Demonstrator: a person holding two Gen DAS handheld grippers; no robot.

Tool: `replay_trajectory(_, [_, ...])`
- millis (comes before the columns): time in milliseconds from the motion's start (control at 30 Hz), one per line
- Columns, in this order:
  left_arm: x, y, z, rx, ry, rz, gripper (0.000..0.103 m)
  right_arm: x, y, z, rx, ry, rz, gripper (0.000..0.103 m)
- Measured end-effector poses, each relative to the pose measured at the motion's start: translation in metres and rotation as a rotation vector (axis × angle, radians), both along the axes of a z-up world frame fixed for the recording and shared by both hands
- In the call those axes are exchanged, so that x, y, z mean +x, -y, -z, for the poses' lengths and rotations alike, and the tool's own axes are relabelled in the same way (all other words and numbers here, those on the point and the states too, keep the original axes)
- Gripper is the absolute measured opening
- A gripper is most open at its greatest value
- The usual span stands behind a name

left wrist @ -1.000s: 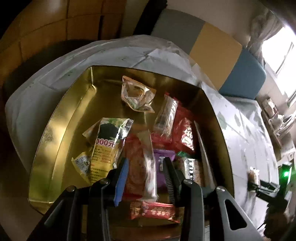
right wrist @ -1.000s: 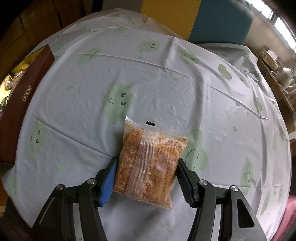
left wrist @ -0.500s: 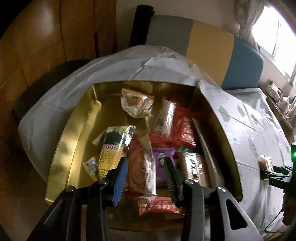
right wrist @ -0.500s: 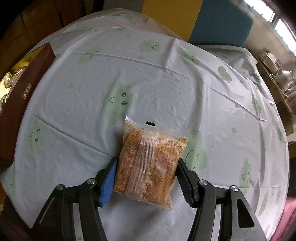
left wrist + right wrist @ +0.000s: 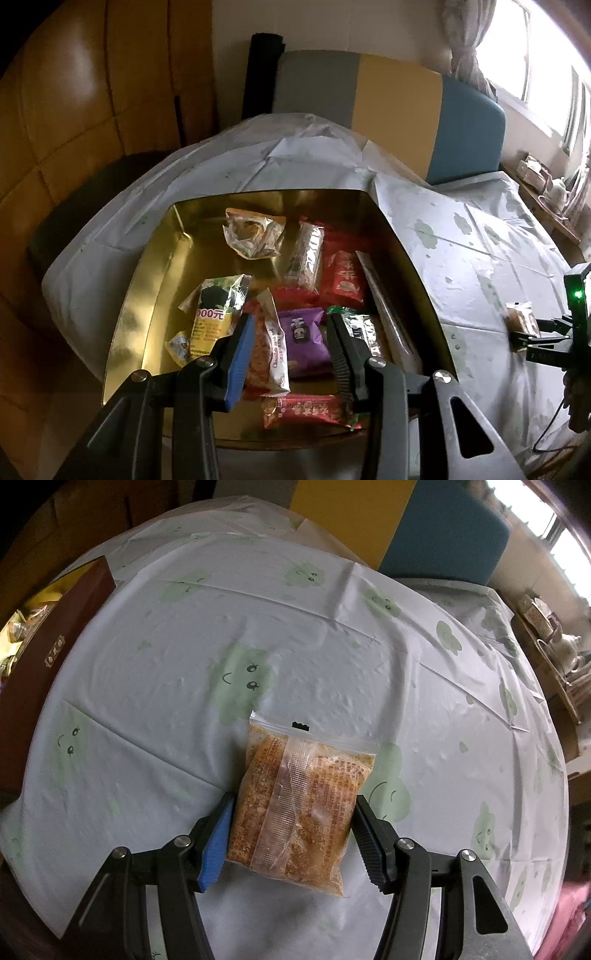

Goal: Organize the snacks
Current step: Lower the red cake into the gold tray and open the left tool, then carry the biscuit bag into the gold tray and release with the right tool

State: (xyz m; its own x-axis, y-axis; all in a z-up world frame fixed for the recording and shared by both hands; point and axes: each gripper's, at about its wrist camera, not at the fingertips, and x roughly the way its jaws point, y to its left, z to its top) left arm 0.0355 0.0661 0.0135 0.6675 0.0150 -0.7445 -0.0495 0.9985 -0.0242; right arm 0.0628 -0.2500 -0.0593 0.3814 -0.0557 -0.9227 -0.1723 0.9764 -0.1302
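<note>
Pale cloud-print tablecloth (image 5: 332, 657) bears the snack bag (image 5: 301, 805) clamped by the right gripper (image 5: 293, 838); left gripper (image 5: 290, 354) released.

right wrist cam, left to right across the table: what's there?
Brown box at the left edge → blue claw finger → orange snack bag → black claw finger → shelf with a teapot past the table's right edge.

1. One gold box (image 5: 147, 295) stands on the desk (image 5: 332, 646).
2. About nine snack packets lie in the box, some overlapping: three red, one purple (image 5: 304, 338), the rest clear, silver or yellow.
3. One clear bag of orange-brown snack (image 5: 299, 805) lies on the desk outside the box.
4. Two grippers show.
</note>
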Motion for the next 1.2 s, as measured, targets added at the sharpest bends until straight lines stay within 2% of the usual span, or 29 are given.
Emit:
replay_trajectory(500, [-0.005, -0.008, -0.004, -0.007, 0.025, 0.003, 0.041, -0.001, 0.002, 0.001, 0.014, 0.008, 0.005, 0.061])
replay_trajectory(833, [-0.01, -0.025, -0.004, -0.011, 0.04, -0.035, 0.041, 0.003, -0.005, -0.005, -0.001, -0.028, 0.041, 0.061])
replay_trajectory(1033, [-0.011, -0.035, -0.003, -0.021, 0.039, -0.063, 0.041, -0.003, -0.012, -0.029, 0.085, 0.029, 0.055, 0.061])
replay_trajectory(1200, [-0.012, -0.04, -0.002, -0.024, 0.042, -0.077, 0.041, -0.008, -0.031, -0.043, 0.131, 0.052, 0.01, 0.061])
